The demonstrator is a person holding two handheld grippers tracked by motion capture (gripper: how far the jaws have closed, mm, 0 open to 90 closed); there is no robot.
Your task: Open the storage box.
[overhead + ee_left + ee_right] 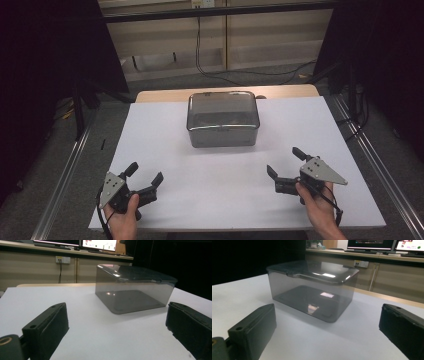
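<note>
Bare white table (220, 180) lies between both grippers and the lidded grey box (223, 119), the one obstacle, with open table on either side of it

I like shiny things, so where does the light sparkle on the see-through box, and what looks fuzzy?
Left gripper view: bright glints on the box lid and floor. Right gripper view: white glare on its lid; the near jaws look soft. High view: dim, dark edges.

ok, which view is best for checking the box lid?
Right gripper view: the lid is near, its front lip clear. Left gripper view shows it lower and edge-on; high view shows its top, small.
</note>
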